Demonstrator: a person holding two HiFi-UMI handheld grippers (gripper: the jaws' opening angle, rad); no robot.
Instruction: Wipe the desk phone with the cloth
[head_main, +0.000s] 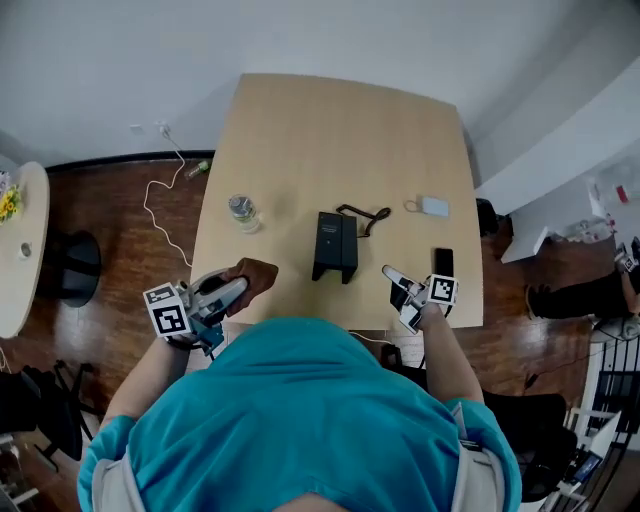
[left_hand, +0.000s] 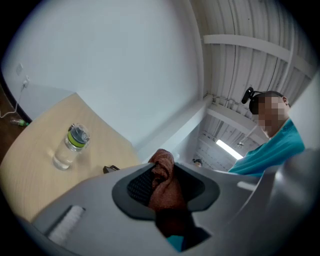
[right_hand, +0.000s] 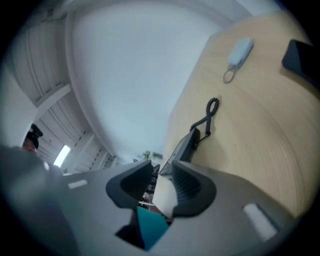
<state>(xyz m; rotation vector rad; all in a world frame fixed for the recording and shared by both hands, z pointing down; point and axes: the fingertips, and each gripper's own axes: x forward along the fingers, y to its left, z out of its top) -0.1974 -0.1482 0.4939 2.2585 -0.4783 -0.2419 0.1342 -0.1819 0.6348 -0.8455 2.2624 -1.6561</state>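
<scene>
Forearms (head_main: 148, 378) stretched forward, left gripper (head_main: 238, 287) clamped on cloth (head_main: 257, 273), right gripper (head_main: 392, 275) jaws apart, empty, near desk phone (head_main: 335, 245)

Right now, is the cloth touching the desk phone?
Apart. The head view shows bare tabletop between the cloth, clamped in the left hand-held gripper, and the desk phone.
</scene>
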